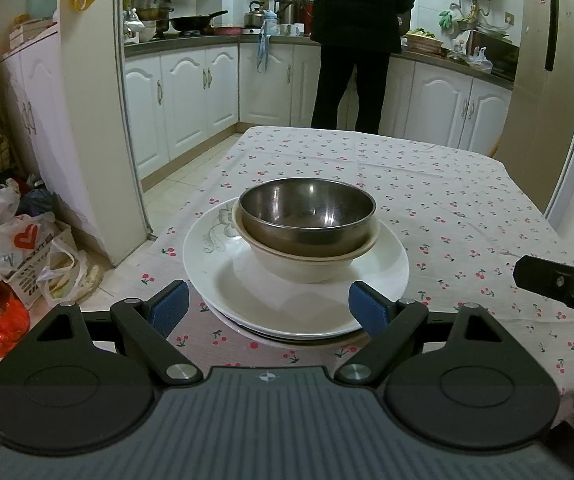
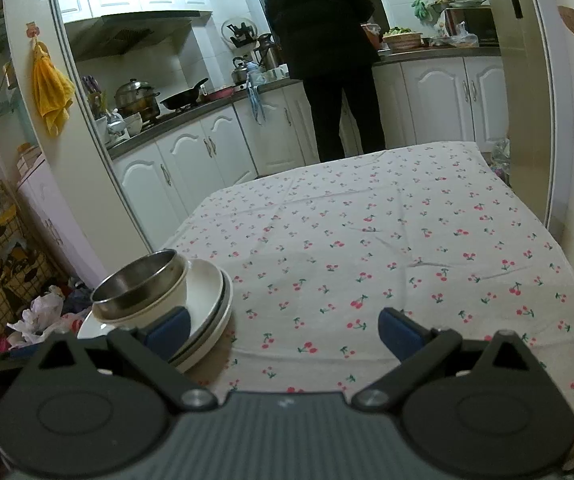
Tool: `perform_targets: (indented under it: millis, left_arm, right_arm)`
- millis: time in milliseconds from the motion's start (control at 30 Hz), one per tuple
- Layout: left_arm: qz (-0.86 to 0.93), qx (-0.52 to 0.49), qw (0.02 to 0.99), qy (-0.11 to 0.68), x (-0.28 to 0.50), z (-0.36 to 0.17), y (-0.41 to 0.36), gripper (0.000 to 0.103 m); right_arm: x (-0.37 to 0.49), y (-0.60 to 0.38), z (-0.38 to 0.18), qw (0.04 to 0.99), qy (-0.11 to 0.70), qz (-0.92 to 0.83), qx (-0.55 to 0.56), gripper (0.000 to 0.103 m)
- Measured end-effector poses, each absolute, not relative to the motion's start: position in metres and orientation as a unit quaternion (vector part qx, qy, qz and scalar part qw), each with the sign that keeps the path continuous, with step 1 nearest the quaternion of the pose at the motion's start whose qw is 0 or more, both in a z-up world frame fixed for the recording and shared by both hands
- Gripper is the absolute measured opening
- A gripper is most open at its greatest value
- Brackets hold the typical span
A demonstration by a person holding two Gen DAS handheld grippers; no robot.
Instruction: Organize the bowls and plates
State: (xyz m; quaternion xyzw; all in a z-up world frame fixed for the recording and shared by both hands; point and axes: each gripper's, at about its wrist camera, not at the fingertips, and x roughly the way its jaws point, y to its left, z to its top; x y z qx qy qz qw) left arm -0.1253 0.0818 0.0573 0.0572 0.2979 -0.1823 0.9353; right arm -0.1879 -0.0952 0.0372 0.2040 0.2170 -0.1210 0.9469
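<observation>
One steel bowl sat nested in one cream bowl atop stacked white plates (two or three, edges unclear) at frame centre on the counter. The left tool and right tool both gaped wide, holding nothing.

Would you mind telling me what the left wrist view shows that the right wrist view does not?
Only the left wrist view shows the grey flower print on the top plate and the tip of the right claw. Only the right wrist view shows the range hood and the wide bare stretch of tablecloth. Both share the steel bowl nested in the white bowl on stacked plates, both claws open.
</observation>
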Motion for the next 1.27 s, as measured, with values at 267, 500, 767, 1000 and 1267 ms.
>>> perform_targets:
  millis: [267,500,767,1000,1267]
  left_arm:
    - [-0.181,0.062,0.936,0.297,-0.124,0.056,0.082,0.103]
    - [-0.179,0.064,0.935,0.300,-0.122,0.055,0.082,0.103]
    - [-0.177,0.068,0.934,0.303,-0.120,0.055,0.081,0.103]
    - [-0.187,0.074,0.931,0.305,-0.121,0.054,0.077,0.103]
    - [-0.207,0.064,0.929,0.301,-0.120,0.061,0.080,0.103]
  right_arm:
    - [-0.186,-0.095,0.035,0.946,0.220,-0.121,0.204,0.100]
    - [-0.186,-0.095,0.033,0.946,0.220,-0.120,0.206,0.100]
    - [-0.186,-0.097,0.029,0.945,0.222,-0.116,0.208,0.100]
    - [-0.186,-0.101,0.026,0.944,0.224,-0.114,0.214,0.100]
    - [-0.187,-0.110,0.020,0.940,0.226,-0.113,0.228,0.100]
